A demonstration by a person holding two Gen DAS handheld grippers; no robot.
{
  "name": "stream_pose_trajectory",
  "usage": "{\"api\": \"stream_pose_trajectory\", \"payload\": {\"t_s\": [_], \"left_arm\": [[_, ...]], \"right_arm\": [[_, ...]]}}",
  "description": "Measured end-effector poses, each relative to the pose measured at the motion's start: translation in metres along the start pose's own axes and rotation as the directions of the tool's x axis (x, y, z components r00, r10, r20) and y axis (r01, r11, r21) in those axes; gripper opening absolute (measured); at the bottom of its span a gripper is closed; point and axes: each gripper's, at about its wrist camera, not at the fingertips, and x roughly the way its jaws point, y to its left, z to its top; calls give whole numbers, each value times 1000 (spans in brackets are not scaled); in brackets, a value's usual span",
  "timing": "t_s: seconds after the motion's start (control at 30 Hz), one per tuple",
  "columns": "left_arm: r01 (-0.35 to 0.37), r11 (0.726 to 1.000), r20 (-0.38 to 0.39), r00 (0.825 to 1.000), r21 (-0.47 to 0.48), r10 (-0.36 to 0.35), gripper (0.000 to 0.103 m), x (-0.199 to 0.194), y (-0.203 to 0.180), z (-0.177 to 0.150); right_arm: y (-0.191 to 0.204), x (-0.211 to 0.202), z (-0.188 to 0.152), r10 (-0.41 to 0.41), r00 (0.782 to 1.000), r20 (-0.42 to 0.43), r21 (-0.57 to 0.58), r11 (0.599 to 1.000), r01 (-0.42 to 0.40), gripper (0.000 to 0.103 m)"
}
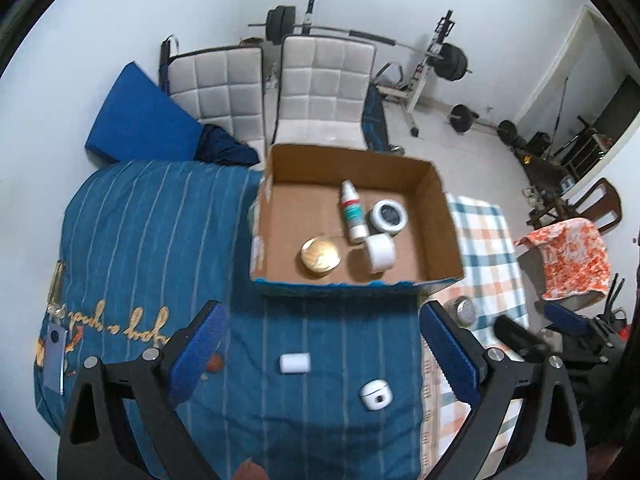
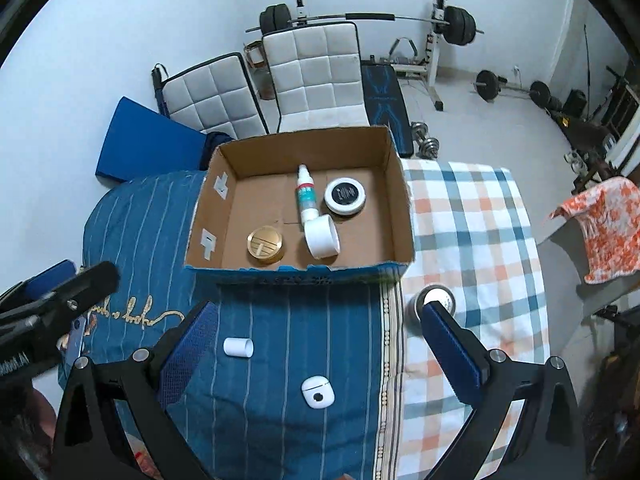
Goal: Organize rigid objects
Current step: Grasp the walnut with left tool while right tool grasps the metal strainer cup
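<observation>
An open cardboard box (image 1: 440,216) (image 2: 400,200) sits on the bed. It holds a white dropper bottle (image 1: 352,210) (image 2: 306,196), a black-lidded white jar (image 1: 388,216) (image 2: 345,196), a white tub on its side (image 1: 379,254) (image 2: 320,236) and a round gold tin (image 1: 320,258) (image 2: 265,245). On the blue blanket in front lie a small white cylinder (image 1: 295,363) (image 2: 238,347) and a white earbud case (image 1: 375,395) (image 2: 317,396). A silver-rimmed round tin (image 1: 464,311) (image 2: 434,300) lies on the checked cloth. My left gripper (image 1: 320,352) and right gripper (image 2: 320,348) are both open and empty above the blanket.
The blue striped blanket (image 1: 152,248) meets a checked cloth (image 2: 472,240) on the right. Two white padded chairs (image 2: 316,76) and weight equipment (image 2: 452,24) stand behind the box. An orange patterned cloth (image 2: 604,228) drapes a chair at right.
</observation>
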Motion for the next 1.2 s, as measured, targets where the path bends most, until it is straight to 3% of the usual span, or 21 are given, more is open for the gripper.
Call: {"api": "stream_pose_trajectory", "payload": {"t_s": [0.13, 0.27, 0.47, 0.63, 0.77, 0.83, 0.87, 0.93, 1.0, 1.03, 1.07, 1.1, 1.13, 1.2], "left_arm": [[-63, 998, -46, 997, -9, 63, 99, 23, 23, -13], [-117, 990, -167, 981, -75, 103, 99, 70, 62, -32], [-225, 940, -323, 937, -255, 136, 99, 148, 131, -58], [-305, 922, -441, 880, -239, 176, 98, 212, 152, -78], [-313, 909, -523, 842, -274, 132, 80, 252, 164, -99], [-313, 905, -555, 825, -289, 108, 79, 270, 167, -110], [-302, 904, -565, 821, -302, 85, 77, 277, 168, -115], [-298, 901, -533, 841, -316, 91, 75, 275, 168, -116], [-296, 904, -532, 842, -309, 94, 66, 275, 166, -115], [-297, 905, -528, 844, -306, 98, 57, 274, 165, -115], [-295, 907, -525, 845, -300, 101, 44, 273, 164, -114], [-291, 911, -522, 846, -291, 103, 37, 271, 160, -113], [-290, 913, -520, 847, -287, 105, 29, 270, 157, -112], [-280, 916, -524, 847, -288, 94, 29, 269, 151, -112]], "right_arm": [[-31, 24, -12, -18, 998, -55, 49, 999, 21, 103], [-87, 64, -25, -47, 987, -152, 131, 989, 67, 103], [-159, 131, -32, -83, 967, -241, 194, 972, 132, 103], [-188, 186, -28, -83, 950, -301, 198, 969, 147, 103], [-190, 222, -25, -86, 937, -338, 180, 972, 154, 103], [-187, 237, -24, -80, 932, -355, 177, 973, 151, 103], [-187, 247, -24, -80, 928, -365, 179, 972, 154, 103], [-186, 262, -24, -83, 918, -387, 178, 971, 163, 103], [-186, 276, -25, -83, 911, -404, 186, 968, 171, 98], [-187, 281, -26, -84, 908, -410, 189, 966, 174, 95], [-187, 289, -27, -80, 902, -425, 194, 965, 177, 84], [-187, 295, -28, -92, 891, -444, 190, 962, 194, 76], [-188, 299, -29, -101, 885, -455, 190, 960, 207, 74], [-191, 302, -30, -91, 888, -451, 205, 958, 202, 74]]}}
